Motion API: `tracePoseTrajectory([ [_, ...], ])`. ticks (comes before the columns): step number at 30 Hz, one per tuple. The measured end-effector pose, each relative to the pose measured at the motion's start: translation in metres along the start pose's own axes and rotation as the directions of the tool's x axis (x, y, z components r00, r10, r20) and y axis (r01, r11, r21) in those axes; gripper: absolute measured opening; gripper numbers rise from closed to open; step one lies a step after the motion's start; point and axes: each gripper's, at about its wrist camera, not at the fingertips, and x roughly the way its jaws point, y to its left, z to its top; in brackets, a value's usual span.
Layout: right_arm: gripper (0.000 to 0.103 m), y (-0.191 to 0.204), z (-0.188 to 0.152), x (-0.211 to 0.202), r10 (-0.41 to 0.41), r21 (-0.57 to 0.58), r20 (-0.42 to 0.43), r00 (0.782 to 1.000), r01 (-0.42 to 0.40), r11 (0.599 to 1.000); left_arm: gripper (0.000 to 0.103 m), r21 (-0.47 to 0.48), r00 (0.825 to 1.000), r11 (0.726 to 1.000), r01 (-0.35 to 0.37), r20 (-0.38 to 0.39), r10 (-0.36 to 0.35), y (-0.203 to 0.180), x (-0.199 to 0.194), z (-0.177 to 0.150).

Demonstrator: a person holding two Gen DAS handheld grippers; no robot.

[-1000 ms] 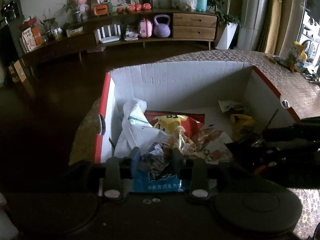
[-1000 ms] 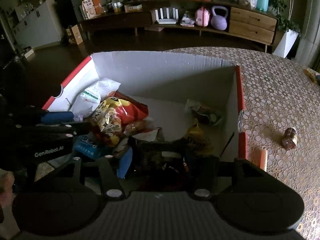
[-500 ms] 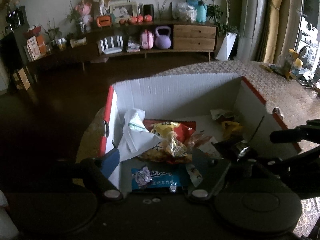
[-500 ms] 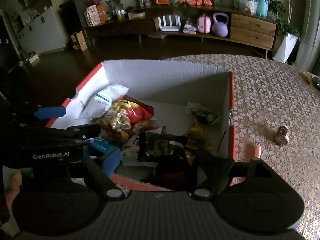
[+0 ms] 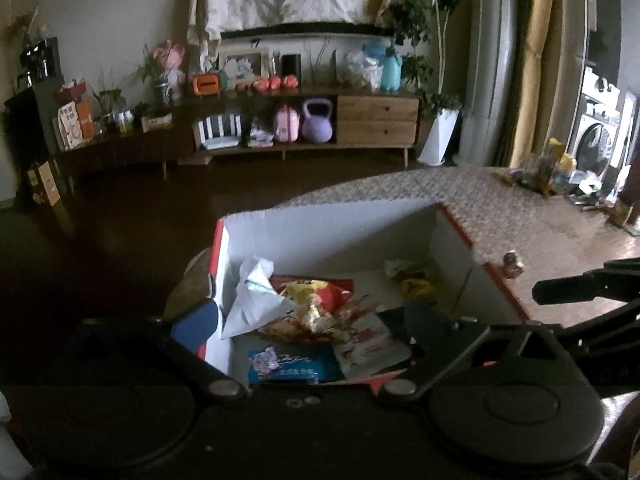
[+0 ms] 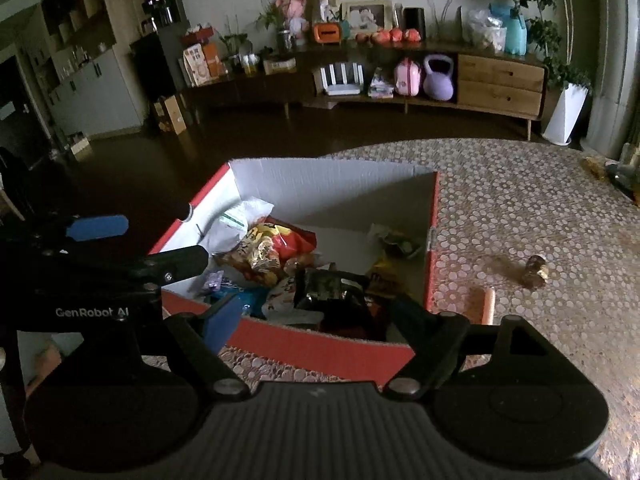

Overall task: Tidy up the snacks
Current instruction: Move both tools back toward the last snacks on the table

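A red cardboard box with a white inside [image 5: 320,236] [image 6: 320,188] stands on the table and holds several snack packets: a white bag [image 5: 252,300], a red and yellow bag [image 5: 316,296] [image 6: 276,240], a blue packet [image 5: 292,364] and a dark packet [image 6: 332,288]. My left gripper [image 5: 308,320] is open and empty above the box's near edge. My right gripper [image 6: 316,312] is open and empty above the near right part of the box, over the dark packet. The left gripper also shows in the right wrist view [image 6: 140,248].
A small brown wrapped snack [image 6: 534,272] and an orange stick-shaped snack [image 6: 488,304] lie on the patterned tablecloth [image 6: 520,208] right of the box. More items sit at the table's far right [image 5: 540,168]. A long sideboard [image 6: 400,80] stands across the dark floor.
My left gripper opened and let the blue packet drop into the box; my right gripper opened and let the dark packet go. Both grippers have pulled back and up from the box.
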Motion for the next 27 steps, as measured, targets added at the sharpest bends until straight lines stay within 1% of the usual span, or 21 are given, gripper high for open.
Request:
tracePoseTrajectory([
  [3,0.084,-0.003,-0.004,-0.018,0.0,0.005,0.023,1.0,0.0,1.0,0.103,0.005,1.0,1.0,0.013,0.022,-0.013,-0.008,-0.012,0.0],
  [5,0.089,-0.006,-0.006,-0.03,-0.002,0.01,0.04,0.999,0.001,1.0,0.103,0.012,0.999,1.0,0.025,0.034,-0.025,-0.014,-0.018,0.0],
  [9,0.09,-0.014,-0.013,-0.053,0.0,0.022,0.068,0.998,-0.001,1.0,0.103,0.024,0.997,0.998,0.053,0.059,-0.054,-0.03,-0.031,-0.001],
  [13,0.092,-0.027,-0.019,-0.074,-0.023,0.033,0.094,0.995,0.02,0.999,0.103,0.036,0.993,0.995,0.09,0.076,-0.093,-0.047,-0.041,-0.004],
  [16,0.092,-0.042,-0.023,-0.088,-0.059,0.045,0.105,0.993,0.054,0.998,0.103,0.036,0.989,0.991,0.125,0.08,-0.128,-0.062,-0.046,-0.007],
  [20,0.092,-0.065,-0.028,-0.097,-0.105,0.072,0.105,0.989,0.098,0.993,0.103,0.05,0.983,0.986,0.158,0.084,-0.161,-0.081,-0.047,-0.011],
  [27,0.092,-0.101,-0.034,-0.1,-0.151,0.127,0.103,0.983,0.137,0.982,0.103,0.064,0.978,0.98,0.19,0.073,-0.195,-0.115,-0.037,-0.015],
])
